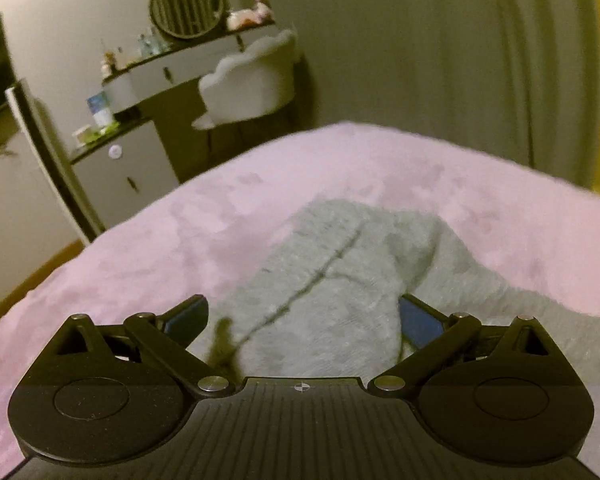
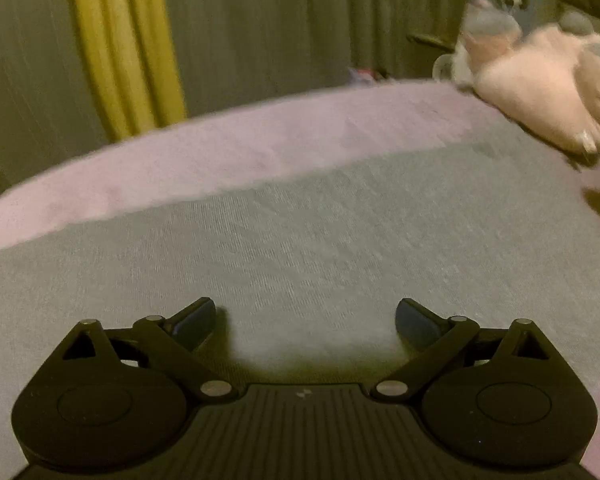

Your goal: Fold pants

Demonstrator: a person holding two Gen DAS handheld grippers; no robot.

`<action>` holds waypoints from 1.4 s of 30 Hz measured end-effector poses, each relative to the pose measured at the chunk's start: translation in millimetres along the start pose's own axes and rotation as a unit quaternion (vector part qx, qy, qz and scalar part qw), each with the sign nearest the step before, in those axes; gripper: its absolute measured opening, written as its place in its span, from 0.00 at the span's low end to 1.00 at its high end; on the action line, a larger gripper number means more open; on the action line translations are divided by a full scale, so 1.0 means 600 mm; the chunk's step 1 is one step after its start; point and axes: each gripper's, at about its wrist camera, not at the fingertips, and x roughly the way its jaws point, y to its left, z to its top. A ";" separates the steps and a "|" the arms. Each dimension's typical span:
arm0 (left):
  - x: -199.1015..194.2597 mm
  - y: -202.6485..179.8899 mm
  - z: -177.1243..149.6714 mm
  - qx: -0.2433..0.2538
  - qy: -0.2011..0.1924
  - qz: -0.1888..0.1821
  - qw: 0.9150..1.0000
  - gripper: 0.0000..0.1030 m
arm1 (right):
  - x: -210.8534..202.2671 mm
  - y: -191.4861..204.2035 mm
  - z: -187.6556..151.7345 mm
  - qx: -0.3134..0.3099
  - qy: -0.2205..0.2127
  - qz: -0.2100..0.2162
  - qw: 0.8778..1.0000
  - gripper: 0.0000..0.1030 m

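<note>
The grey pants [image 1: 340, 280] lie spread on the pink blanket [image 1: 160, 240]. The left gripper [image 1: 303, 320] is wide open, gripping nothing, with the cloth bunched toward 12 o'clock. The right gripper [image 2: 305, 320] is equally spread and empty over flat fabric; a plush toy [image 2: 540, 80] sits at 2 o'clock.

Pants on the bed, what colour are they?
The pants are light grey, lying on a pink blanket. The right wrist view shows them best.
</note>
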 end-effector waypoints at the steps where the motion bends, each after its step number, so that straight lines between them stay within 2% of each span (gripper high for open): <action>1: -0.009 0.009 0.004 -0.013 -0.004 -0.007 1.000 1.00 | -0.010 0.019 0.003 -0.011 -0.014 0.012 1.000 0.88; 3: -0.031 0.029 0.004 -0.032 -0.009 -0.025 0.999 1.00 | -0.024 0.072 0.008 -0.037 -0.032 0.034 0.998 0.73; 4: -0.040 0.039 0.005 -0.035 -0.007 -0.035 0.999 1.00 | -0.026 0.100 0.009 -0.045 -0.033 0.051 0.997 0.56; 5: -0.047 0.048 0.003 -0.035 -0.005 -0.047 0.998 1.00 | -0.024 0.131 0.010 -0.052 -0.026 0.073 0.996 0.44; 8: -0.063 0.075 -0.014 -0.040 0.011 -0.082 0.996 1.00 | -0.009 0.219 0.008 -0.073 -0.001 0.131 0.989 0.38; 11: -0.071 0.105 -0.026 -0.088 -0.004 -0.129 0.988 1.00 | 0.010 0.307 -0.008 -0.115 0.004 0.162 0.980 0.32; 13: -0.062 0.111 -0.029 -0.112 -0.013 -0.129 0.985 1.00 | 0.036 0.356 -0.017 -0.140 0.008 0.147 0.979 0.32; 16: -0.033 0.097 -0.028 -0.105 0.026 -0.104 0.989 1.00 | 0.060 0.389 -0.003 -0.152 -0.008 0.117 0.982 0.32; 18: -0.020 0.092 -0.029 -0.101 0.042 -0.095 0.989 1.00 | 0.070 0.394 0.021 -0.136 -0.002 0.108 0.985 0.32; 20: -0.017 0.093 -0.031 -0.105 0.042 -0.091 0.989 1.00 | 0.066 0.392 0.042 -0.112 0.001 0.103 0.988 0.27; 23: -0.021 0.099 -0.034 -0.114 0.032 -0.097 0.988 1.00 | 0.032 0.387 0.037 -0.084 -0.001 0.152 0.985 0.26; 26: -0.022 0.097 -0.035 -0.110 0.029 -0.097 0.989 1.00 | 0.006 0.408 -0.007 -0.137 0.005 0.189 0.972 0.26; 29: -0.022 0.095 -0.034 -0.105 0.034 -0.094 0.989 1.00 | 0.025 0.428 -0.036 -0.169 -0.005 0.170 0.971 0.27; 32: -0.020 0.101 -0.034 -0.117 0.040 -0.093 0.988 1.00 | 0.043 0.429 -0.031 -0.171 -0.024 0.154 0.973 0.27; 35: -0.017 0.102 -0.033 -0.118 0.045 -0.086 0.988 1.00 | 0.038 0.401 -0.001 -0.144 -0.029 0.132 0.980 0.27; 38: -0.019 0.094 -0.033 -0.107 0.041 -0.084 0.990 1.00 | 0.012 0.338 0.016 -0.143 -0.051 0.118 0.981 0.27; 42: -0.020 0.079 -0.034 -0.081 0.041 -0.079 0.993 1.00 | 0.004 0.235 -0.002 -0.143 -0.023 0.090 0.985 0.28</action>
